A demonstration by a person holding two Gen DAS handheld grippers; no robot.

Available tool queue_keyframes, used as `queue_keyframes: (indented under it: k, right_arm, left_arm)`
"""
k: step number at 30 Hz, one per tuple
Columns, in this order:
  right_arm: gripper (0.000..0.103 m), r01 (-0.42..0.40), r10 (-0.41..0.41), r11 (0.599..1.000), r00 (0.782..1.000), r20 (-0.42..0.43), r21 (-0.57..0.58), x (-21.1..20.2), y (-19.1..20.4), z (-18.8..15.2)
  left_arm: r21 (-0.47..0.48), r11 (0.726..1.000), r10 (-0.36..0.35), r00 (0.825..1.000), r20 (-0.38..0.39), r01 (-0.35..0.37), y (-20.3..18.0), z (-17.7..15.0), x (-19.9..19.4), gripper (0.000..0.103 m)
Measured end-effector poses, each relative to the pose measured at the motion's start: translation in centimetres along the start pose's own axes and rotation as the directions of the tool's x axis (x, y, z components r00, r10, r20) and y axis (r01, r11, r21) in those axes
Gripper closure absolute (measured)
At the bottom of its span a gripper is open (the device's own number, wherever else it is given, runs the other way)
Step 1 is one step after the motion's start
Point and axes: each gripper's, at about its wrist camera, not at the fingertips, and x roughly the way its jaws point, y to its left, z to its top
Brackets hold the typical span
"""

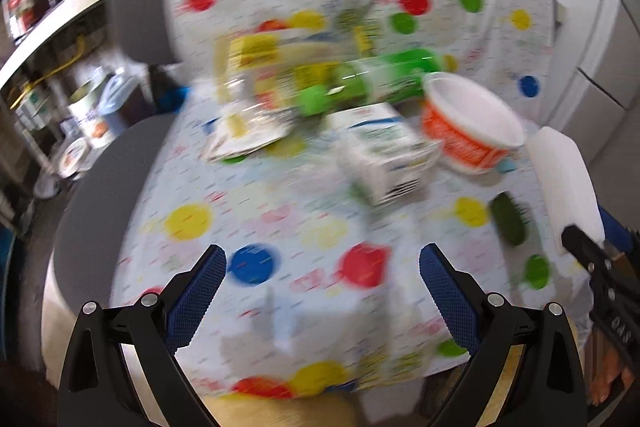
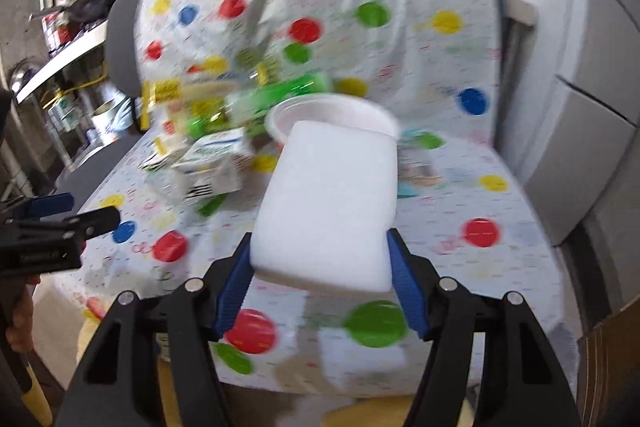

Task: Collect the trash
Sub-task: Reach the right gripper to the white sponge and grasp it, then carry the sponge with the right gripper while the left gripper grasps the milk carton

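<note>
Trash lies on a chair covered with a polka-dot cloth (image 1: 280,227): a green bottle (image 1: 384,77), an orange and white cup (image 1: 472,127) on its side, a small white carton (image 1: 384,155) and yellow wrappers (image 1: 248,115). My left gripper (image 1: 322,267) is open and empty above the seat's front. My right gripper (image 2: 320,247) is shut on a white foam block (image 2: 332,203), held above the seat in front of the cup (image 2: 332,115). The block also shows at the right of the left wrist view (image 1: 568,183). The carton (image 2: 216,163) and bottle (image 2: 280,95) lie behind it to the left.
Shelves with jars and tubs (image 1: 80,107) stand to the left of the chair. Grey cabinet fronts (image 2: 580,155) stand to the right. A cardboard box corner (image 2: 612,355) is at the lower right. The left gripper (image 2: 60,227) shows at the left edge of the right wrist view.
</note>
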Motion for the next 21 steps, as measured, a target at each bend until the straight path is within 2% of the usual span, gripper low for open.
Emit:
queue_keyframes:
  k: [1, 4, 8, 14, 19, 21]
  right_arm:
    - [0.038, 0.012, -0.012, 1.000, 1.000, 0.004, 0.010, -0.2, -0.6, -0.1]
    - [0.038, 0.025, -0.025, 0.999, 1.000, 0.005, 0.049, -0.2, -3.0, -0.3]
    - [0.037, 0.035, -0.036, 0.996, 0.999, 0.001, 0.078, -0.1, -5.2, -0.9]
    - [0.037, 0.039, -0.038, 0.995, 0.999, -0.009, 0.093, 0.5, -6.7, -1.2]
    - [0.037, 0.042, -0.041, 0.995, 0.999, -0.017, 0.091, 0.8, -7.0, -1.5]
    - [0.037, 0.048, -0.046, 0.995, 0.999, -0.026, 0.088, 1.0, -7.1, -1.6]
  left_arm:
    - [0.023, 1.000, -0.016, 1.000, 0.006, 0.016, -1.2, 0.7, 0.4, 0.007]
    - [0.058, 0.998, 0.010, 1.000, 0.006, -0.010, -3.8, 2.3, 2.0, 0.006]
    - [0.037, 0.998, 0.056, 0.998, -0.013, -0.056, -5.6, 3.8, 5.1, 0.006]
    - [-0.027, 0.998, 0.064, 0.997, -0.052, -0.065, -6.0, 5.0, 8.5, 0.007]
    - [-0.075, 0.994, 0.073, 0.996, -0.053, -0.077, -5.5, 5.6, 9.9, 0.008]
    - [-0.098, 0.992, 0.070, 0.996, -0.053, -0.075, -5.1, 5.7, 9.9, 0.012]
